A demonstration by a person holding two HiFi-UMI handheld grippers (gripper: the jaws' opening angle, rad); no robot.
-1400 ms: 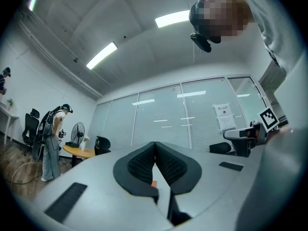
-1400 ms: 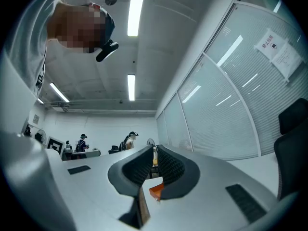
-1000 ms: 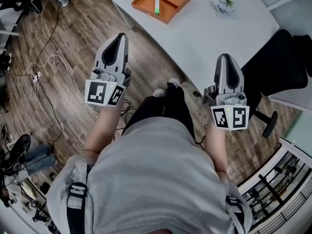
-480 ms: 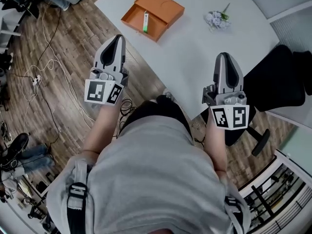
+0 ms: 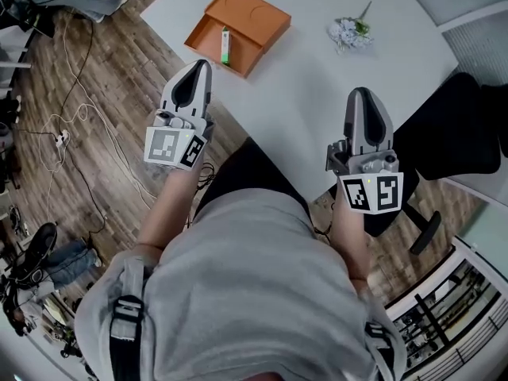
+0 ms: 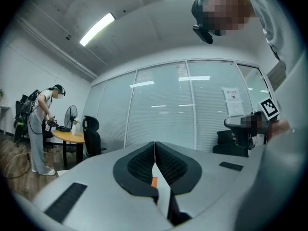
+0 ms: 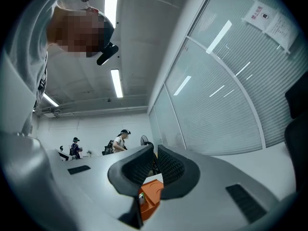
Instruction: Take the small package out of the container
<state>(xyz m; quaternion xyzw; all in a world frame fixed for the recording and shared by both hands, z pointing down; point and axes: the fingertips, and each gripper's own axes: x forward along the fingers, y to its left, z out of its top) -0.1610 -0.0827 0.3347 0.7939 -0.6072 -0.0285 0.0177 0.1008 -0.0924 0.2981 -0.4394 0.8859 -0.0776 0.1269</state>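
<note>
An orange container [image 5: 248, 21] lies at the far side of the white table [image 5: 317, 78], with a small green-and-white package [image 5: 225, 44] in its open tray part. My left gripper [image 5: 196, 67] hovers at the table's near-left edge, short of the container, its jaws shut and empty. My right gripper [image 5: 363, 95] hangs over the table's near-right part, jaws together with nothing between them. In the right gripper view the container [image 7: 154, 190] and package [image 7: 141, 197] show below the right gripper [image 7: 155, 148]. In the left gripper view, only an orange sliver of the container [image 6: 154, 181] shows below the left gripper [image 6: 155, 144].
A small bunch of pale flowers [image 5: 348, 31] lies on the table right of the container. A black office chair [image 5: 456, 113] stands at the right. Cables [image 5: 67, 125] trail over the wooden floor at the left. People stand in the background of the gripper views.
The person has stepped up to the table, whose edge now reaches the body. Both grippers have come over the table's near edge, closer to the container. Jaws unchanged.
</note>
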